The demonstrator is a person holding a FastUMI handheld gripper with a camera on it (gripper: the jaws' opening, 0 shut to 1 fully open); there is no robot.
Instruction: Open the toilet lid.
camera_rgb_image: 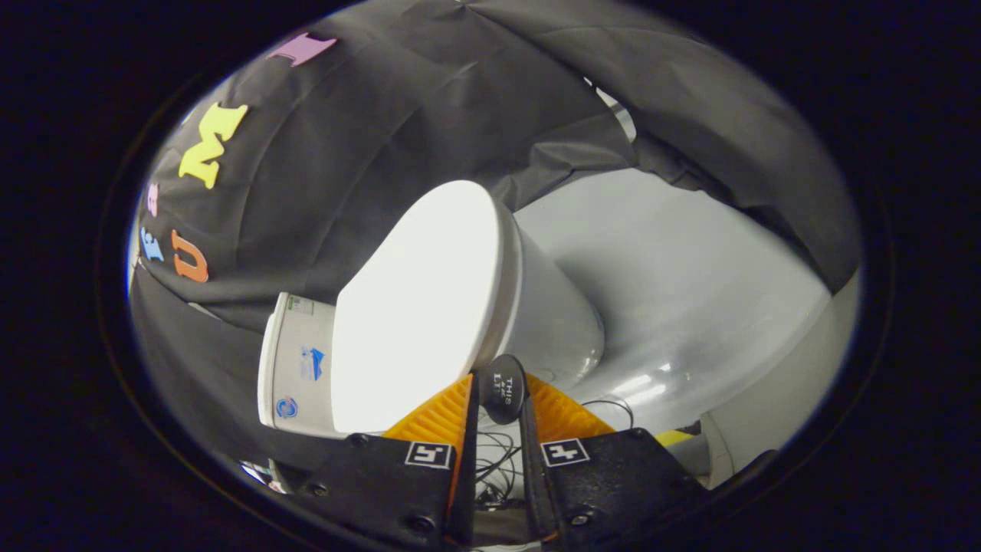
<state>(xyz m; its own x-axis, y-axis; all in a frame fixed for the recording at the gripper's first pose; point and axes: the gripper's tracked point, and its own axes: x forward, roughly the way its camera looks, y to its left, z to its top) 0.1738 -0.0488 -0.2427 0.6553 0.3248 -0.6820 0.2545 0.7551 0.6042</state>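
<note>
Here the claw (502, 391) is seen nearly closed, its orange fingers (437, 418) set close on either side of a small black knob (506, 387); a firm grip cannot be confirmed. The white toilet lid (418, 307) lies just beyond, down on the bowl (556, 314). The cistern (295, 368) stands behind it.

Toilet lid (418, 307) hides seat and bowl opening – tank (295, 368) partly covered

glossy smooth toilet lid (418, 307); ribbed orange fingers (441, 414); matt cloth wall (368, 130).
</note>
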